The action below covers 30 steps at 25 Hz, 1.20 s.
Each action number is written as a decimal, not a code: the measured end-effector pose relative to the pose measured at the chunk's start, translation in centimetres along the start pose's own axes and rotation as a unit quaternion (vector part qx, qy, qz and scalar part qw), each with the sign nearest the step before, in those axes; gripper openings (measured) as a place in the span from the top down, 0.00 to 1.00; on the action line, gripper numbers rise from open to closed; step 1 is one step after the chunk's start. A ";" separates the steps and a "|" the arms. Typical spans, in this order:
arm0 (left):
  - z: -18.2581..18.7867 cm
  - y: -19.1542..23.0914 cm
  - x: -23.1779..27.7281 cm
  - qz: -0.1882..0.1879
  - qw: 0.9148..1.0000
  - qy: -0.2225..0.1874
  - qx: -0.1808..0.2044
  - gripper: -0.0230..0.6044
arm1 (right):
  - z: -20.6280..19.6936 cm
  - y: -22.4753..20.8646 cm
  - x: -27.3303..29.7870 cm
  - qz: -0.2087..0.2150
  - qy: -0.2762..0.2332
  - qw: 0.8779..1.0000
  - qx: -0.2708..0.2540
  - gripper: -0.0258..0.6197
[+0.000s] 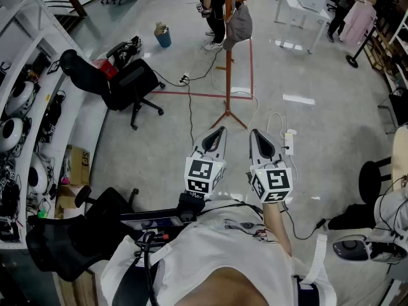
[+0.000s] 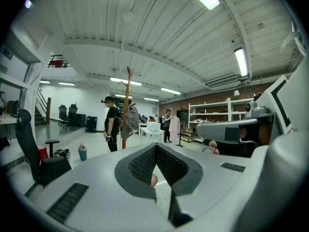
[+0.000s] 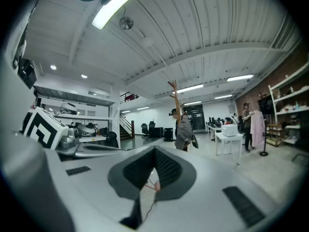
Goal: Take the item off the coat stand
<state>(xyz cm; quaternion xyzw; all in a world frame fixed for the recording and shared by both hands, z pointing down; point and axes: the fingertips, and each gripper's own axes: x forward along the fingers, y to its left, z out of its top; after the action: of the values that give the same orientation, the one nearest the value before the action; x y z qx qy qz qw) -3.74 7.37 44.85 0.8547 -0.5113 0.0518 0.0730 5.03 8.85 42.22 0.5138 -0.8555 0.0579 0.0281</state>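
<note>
Head view had both grippers held out low in front of the person wearing the rig, side by side and just apart. The left gripper (image 1: pixel 218 132) and the right gripper (image 1: pixel 256 134) both pointed at the orange coat stand (image 1: pixel 227 62). The stand was well ahead of the jaw tips, roughly on the line between the two.

Left gripper view: the jaws were together, pads meeting at the tip, nothing between them, only bare floor (image 2: pixel 96 146) showing through the small gap lower down. Right gripper view showed the same thing, jaws pressed together and empty.

The grey item (image 1: pixel 239 24) was hanging near the top of the stand, on its right side as the head camera saw it. That put it far beyond both sets of jaws, neither of them touching it or anywhere close. From the left gripper it sat up and a bit left of the jaw tips, from the right gripper up and a bit right.

A person (image 1: pixel 210 5) in dark clothes stood just behind the stand. Off to the left of the left jaws there was a black office chair (image 1: pixel 131 85) and a blue bucket (image 1: pixel 163 37) further out. A white table (image 1: pixel 306 5) stood far off to the right of the right jaws.
</note>
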 end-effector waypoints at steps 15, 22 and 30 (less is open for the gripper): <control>-0.1 -0.1 0.9 0.014 1.000 -0.006 0.000 0.96 | -0.5 -2.0 -0.2 -0.007 -0.010 1.000 0.017 0.95; -0.7 -1.1 1.7 0.026 1.000 0.001 -0.005 0.96 | -1.2 -2.3 -0.5 0.018 -0.001 1.000 0.015 0.95; -2.6 -3.3 2.7 0.031 0.999 0.015 -0.020 0.96 | -2.4 -2.3 -0.9 0.055 0.020 0.998 0.017 0.95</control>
<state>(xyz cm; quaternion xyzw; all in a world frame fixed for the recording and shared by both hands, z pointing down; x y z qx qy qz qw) 0.36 7.05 47.64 0.8361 -0.5372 0.0565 0.0960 7.50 8.90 44.65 0.4655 -0.8804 0.0844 0.0330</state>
